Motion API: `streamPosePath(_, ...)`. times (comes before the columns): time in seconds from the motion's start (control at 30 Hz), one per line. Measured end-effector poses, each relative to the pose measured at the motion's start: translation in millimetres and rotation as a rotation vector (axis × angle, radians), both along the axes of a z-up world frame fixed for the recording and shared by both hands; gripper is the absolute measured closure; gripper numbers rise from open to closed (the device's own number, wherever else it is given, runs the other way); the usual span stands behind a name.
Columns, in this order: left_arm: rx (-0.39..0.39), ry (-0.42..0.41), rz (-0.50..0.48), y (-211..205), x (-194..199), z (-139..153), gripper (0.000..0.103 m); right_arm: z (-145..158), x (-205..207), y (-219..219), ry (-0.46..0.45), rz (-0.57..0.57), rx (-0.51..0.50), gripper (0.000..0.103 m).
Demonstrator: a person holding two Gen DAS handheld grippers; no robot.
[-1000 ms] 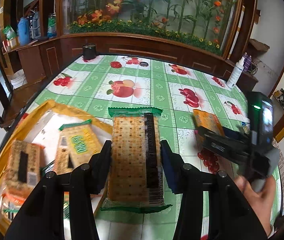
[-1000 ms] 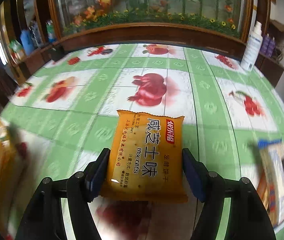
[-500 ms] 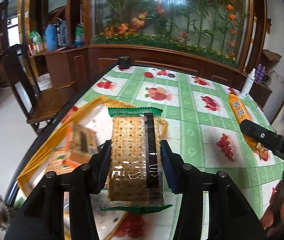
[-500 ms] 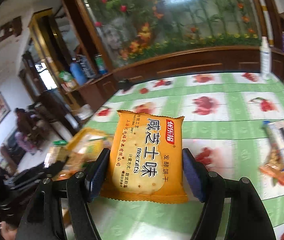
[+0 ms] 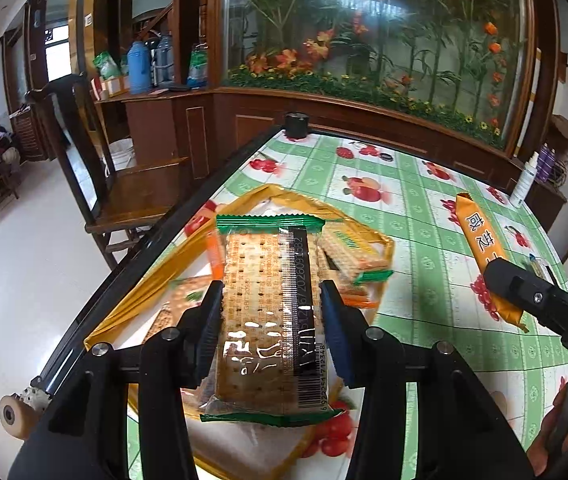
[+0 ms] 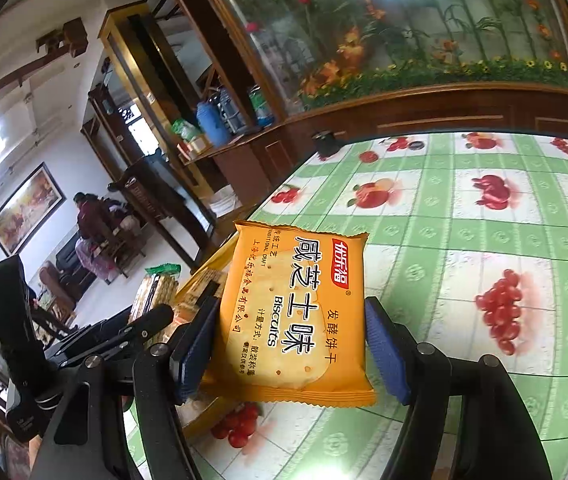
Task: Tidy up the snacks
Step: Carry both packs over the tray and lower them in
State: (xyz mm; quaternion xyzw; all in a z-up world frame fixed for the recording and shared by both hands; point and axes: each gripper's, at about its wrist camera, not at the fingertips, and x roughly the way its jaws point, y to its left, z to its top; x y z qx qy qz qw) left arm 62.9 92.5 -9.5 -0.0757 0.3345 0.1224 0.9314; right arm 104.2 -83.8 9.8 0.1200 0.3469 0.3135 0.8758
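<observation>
My left claw [image 5: 271, 320] is clamping the clear cracker pack [image 5: 269, 312] at frame centre; my right claw [image 6: 290, 344] is clamping the orange biscuit pack [image 6: 292, 312].

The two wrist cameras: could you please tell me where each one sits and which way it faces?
Left wrist: sits on the left gripper, looking down past the clear cracker pack at the yellow tray; its black fingers show.
Right wrist: sits on the right gripper, facing the orange biscuit pack over the fruit-print tablecloth; its fingers show.
Shared: both packs, tray, tablecloth, and each other's gripper.
</observation>
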Motion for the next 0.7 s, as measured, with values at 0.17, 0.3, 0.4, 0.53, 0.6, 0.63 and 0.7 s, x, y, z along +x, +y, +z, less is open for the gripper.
streamPosePath(0.17,-0.010,0.010,0.025,12.1,0.1,-6.1,0.057,-4.5,0.6,16.4,0.003,0.031,-0.014,0.032)
streamPosePath(0.3,-0.025,0.024,0.053,26.3,2.3,-12.7,0.057,-10.3,5.6,27.8,0.015,0.047,-0.027,0.032)
streamPosePath(0.4,-0.031,0.030,0.069,34.7,2.5,-16.5,0.057,-14.9,10.2,37.9,0.025,0.061,-0.036,0.032)
streamPosePath(0.53,-0.037,0.034,0.087,43.9,2.5,-20.0,0.057,-18.8,15.5,54.2,0.029,0.087,-0.049,0.032)
streamPosePath(0.6,-0.036,0.038,0.096,48.4,2.8,-22.1,0.057,-18.8,17.3,62.4,0.027,0.098,-0.054,0.032)
streamPosePath(0.63,-0.036,0.040,0.103,50.8,3.1,-23.5,0.057,-18.6,18.2,67.6,0.023,0.105,-0.060,0.032)
streamPosePath(0.7,-0.041,0.046,0.110,55.2,3.9,-25.9,0.057,-17.6,21.8,79.8,0.017,0.124,-0.070,0.032)
